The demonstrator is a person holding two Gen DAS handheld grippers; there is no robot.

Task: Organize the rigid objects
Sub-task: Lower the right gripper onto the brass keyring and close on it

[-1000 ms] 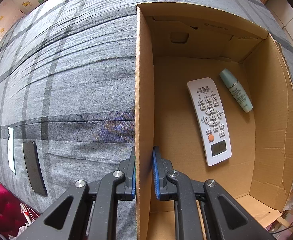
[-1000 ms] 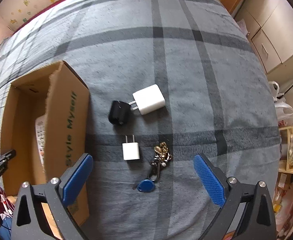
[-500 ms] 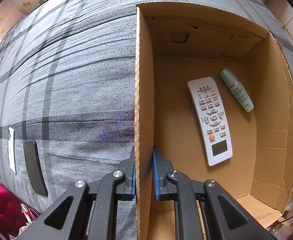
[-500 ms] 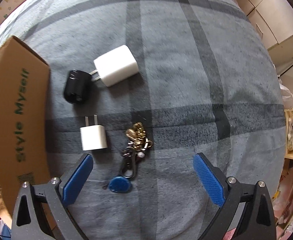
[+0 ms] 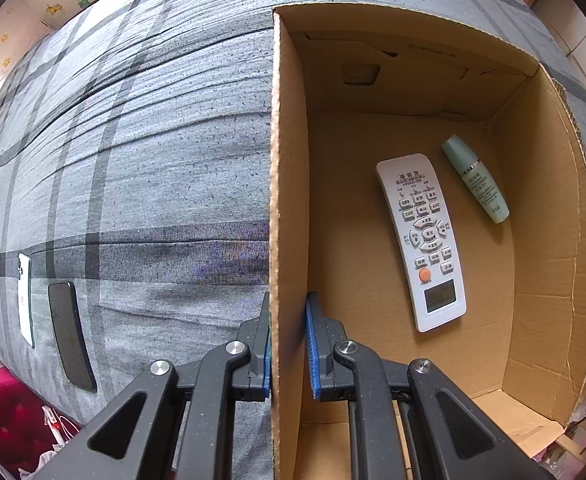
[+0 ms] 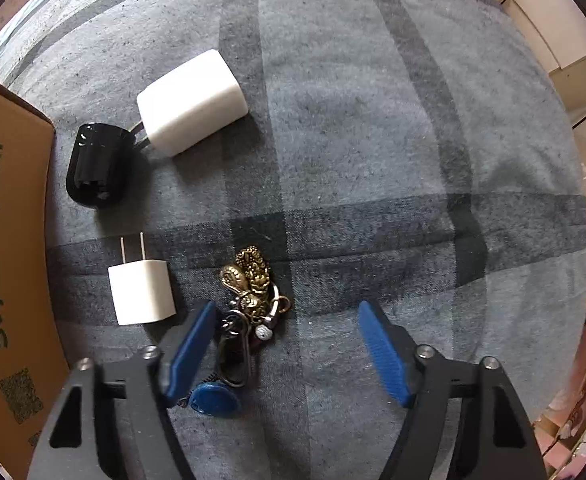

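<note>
Grey plaid fabric [image 6: 373,140] under everything. Corrugated cardboard box [image 5: 289,200]: L gripper [image 5: 289,344] pointing down, clamped on its wall. White remote [image 5: 423,240] + slim green bottle [image 5: 475,178] inside, ahead-right of L. R gripper [image 6: 289,356] pointing down, jaws just been closing, not gripping yet; brass keychain [image 6: 249,280] between pads.

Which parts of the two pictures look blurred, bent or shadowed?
Left wrist view: sharp; the fisheye bows the box wall and the blanket stripes. Right wrist view: the right gripper is slightly motion-blurred, the keys and chargers crisp; soft light, faint shadows, dark corners in both.
</note>
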